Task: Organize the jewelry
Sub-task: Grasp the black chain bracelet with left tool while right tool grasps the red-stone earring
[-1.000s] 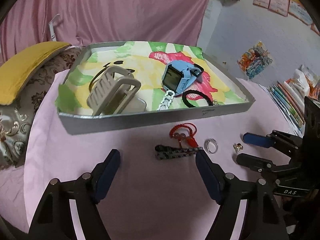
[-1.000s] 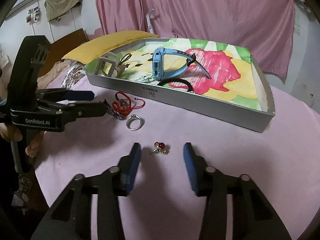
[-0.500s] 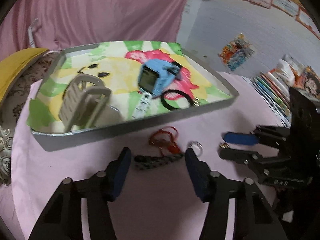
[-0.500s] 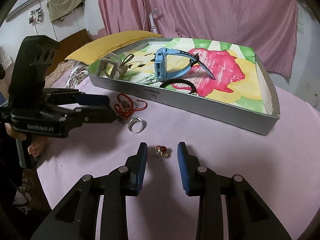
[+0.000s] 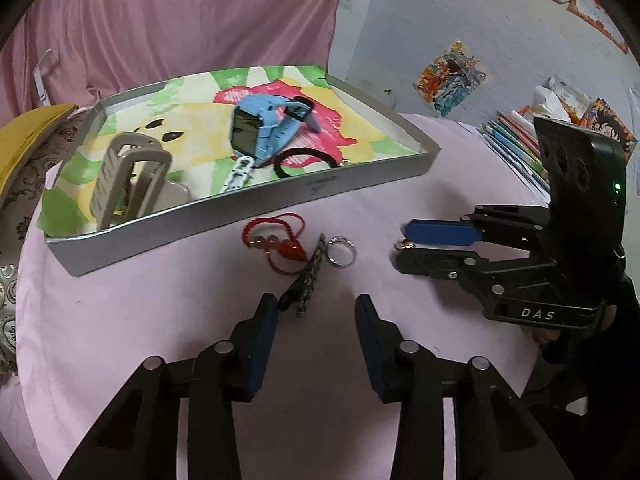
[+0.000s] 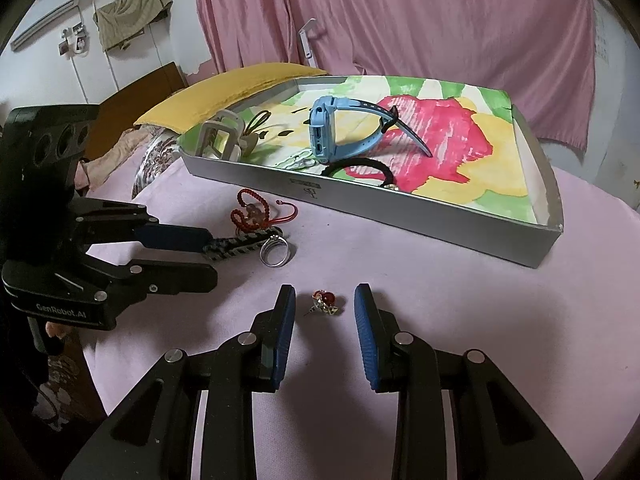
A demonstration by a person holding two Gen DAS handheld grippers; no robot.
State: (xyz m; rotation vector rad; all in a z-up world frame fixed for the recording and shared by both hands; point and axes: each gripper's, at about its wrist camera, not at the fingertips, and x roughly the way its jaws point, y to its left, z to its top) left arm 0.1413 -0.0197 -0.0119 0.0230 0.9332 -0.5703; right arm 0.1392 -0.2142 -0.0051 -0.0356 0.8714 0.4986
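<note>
Lying between right gripper [image 6: 323, 308] pads, untouched: red earring [image 6: 325, 303].

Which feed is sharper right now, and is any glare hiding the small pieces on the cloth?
Right wrist view: crisp, the earring and ring read clearly, soft shadows only. Left wrist view: slightly smeared by motion, the braided bracelet is soft-edged. No glare in either; fisheye bends the tray edge.

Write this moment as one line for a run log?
left tool: closing around braided bracelet | right tool: open, straddling red earring | tray: watch inside
</note>
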